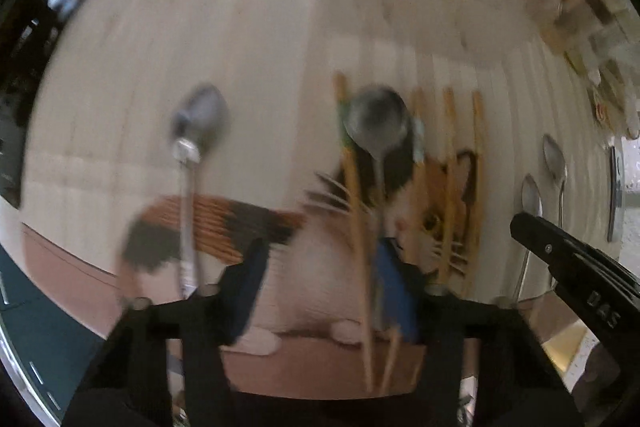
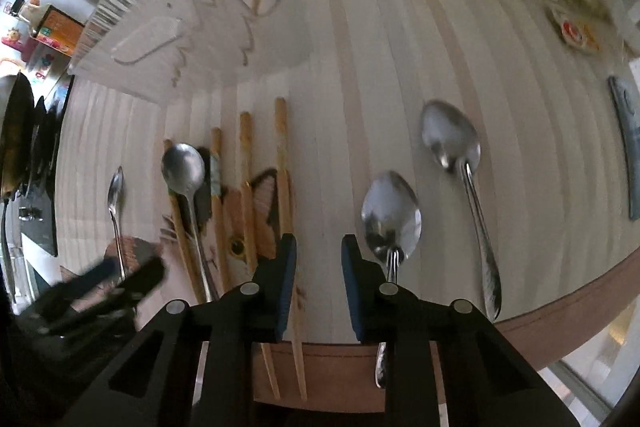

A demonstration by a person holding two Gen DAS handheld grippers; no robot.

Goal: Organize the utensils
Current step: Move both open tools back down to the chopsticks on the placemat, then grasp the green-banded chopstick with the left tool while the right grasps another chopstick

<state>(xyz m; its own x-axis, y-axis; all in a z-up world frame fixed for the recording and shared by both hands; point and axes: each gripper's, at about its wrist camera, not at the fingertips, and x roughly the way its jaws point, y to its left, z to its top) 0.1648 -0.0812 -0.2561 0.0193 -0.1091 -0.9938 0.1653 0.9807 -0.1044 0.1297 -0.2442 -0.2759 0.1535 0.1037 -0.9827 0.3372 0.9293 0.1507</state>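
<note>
From the left wrist view I read the left gripper (image 1: 320,291) with jaws spread and nothing between the blue pads; the frame is motion-blurred. A round-bowled spoon (image 1: 378,131) lies ahead of it on the cat-print mat (image 1: 320,255), its handle running back toward the right-hand pad; I cannot tell whether they touch. A slim spoon (image 1: 199,125) lies to the left, apart from the rest. Wooden chopsticks (image 1: 450,163) lie parallel on the mat. The right gripper enters only as a black body at the right edge.

The right wrist view is sharp and adds detail. The right gripper (image 2: 318,279) has its jaws spread over bare striped tablecloth (image 2: 380,67), holding nothing. An oval spoon (image 2: 391,217) lies just right of its right finger, and a larger spoon (image 2: 452,139) lies further right. This view alone shows the wire dish rack (image 2: 132,7) at the far left, holding further chopsticks, and a grey object (image 2: 626,143) at the right edge. Packets at the far edge are too blurred to identify.
</note>
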